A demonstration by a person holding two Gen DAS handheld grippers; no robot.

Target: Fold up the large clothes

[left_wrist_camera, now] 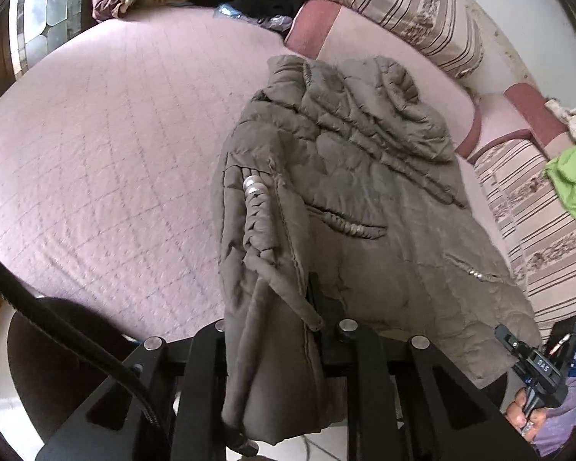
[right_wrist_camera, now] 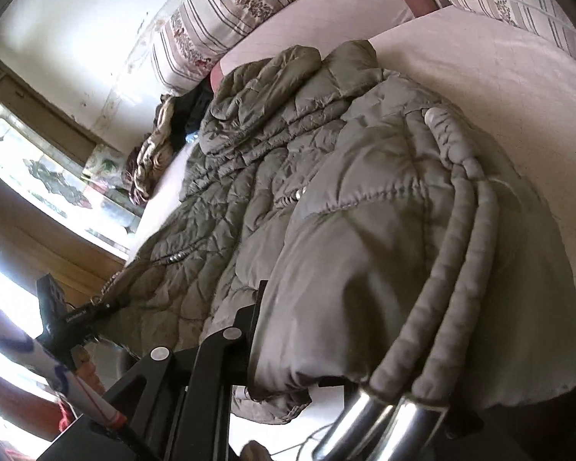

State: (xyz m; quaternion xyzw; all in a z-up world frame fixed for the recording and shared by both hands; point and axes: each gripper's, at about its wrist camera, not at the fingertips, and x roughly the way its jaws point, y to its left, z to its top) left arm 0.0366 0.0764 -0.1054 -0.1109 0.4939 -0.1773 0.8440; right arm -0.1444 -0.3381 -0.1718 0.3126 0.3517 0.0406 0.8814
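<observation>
Olive puffer jacket (left_wrist_camera: 338, 192) on pink quilt (left_wrist_camera: 96, 153), striped pillows (left_wrist_camera: 395, 4) behind

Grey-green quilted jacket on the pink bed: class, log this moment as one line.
item: grey-green quilted jacket | on: pink quilted bedspread | left gripper: shut on hem | right gripper: shut on hem

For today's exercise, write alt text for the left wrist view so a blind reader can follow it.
The left gripper is shut on the bottom edge of an olive quilted puffer jacket spread over a pink quilted bedspread. Striped pillows line the far side.
</observation>
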